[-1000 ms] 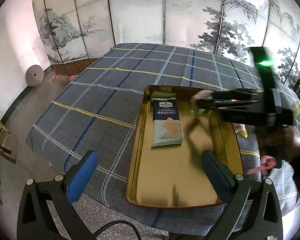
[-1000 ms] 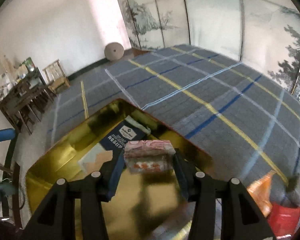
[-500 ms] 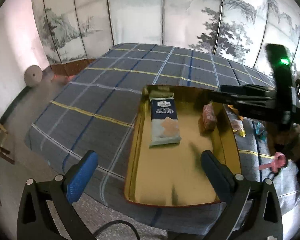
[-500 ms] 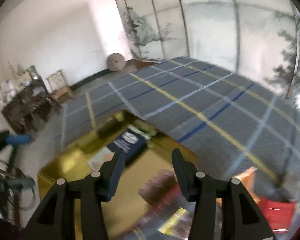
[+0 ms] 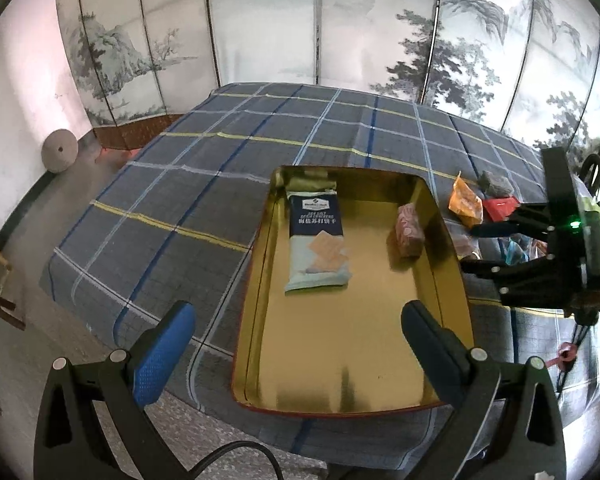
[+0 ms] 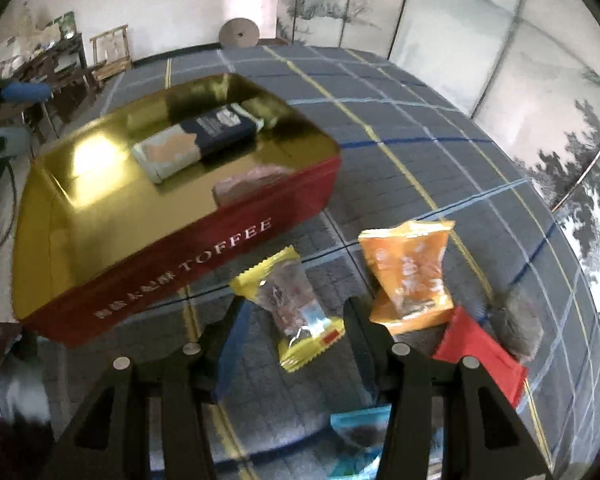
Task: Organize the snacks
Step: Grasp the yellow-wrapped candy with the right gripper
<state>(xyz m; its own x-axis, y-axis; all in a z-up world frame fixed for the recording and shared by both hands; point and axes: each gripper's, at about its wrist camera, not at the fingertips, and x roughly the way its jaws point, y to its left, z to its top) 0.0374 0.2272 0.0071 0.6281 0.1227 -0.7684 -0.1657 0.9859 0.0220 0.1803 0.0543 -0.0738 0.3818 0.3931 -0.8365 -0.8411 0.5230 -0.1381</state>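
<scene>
two grippers are in view. the right gripper hangs with its fingers spread and nothing pinched, above a yellow-ended clear snack packet lying on the plaid tablecloth; whether the fingertips touch the cloth cannot be told. just beside that packet lie an orange packet and a red packet, with a blue packet partly hidden under the gripper's frame. the tin, red outside with "toffee" lettering and gold inside, sits just beside these loose snacks, its long wall facing them. inside it lie a cracker pack along one side and a pink wrapped snack against the opposite wall, with bare gold floor between them and toward the near end. the left gripper is spread wide and empty, over the tin's near end. the far half of the cloth lies open up to the painted screen. the right-wrist view is blurred, so the labels there are unreadable.
</scene>
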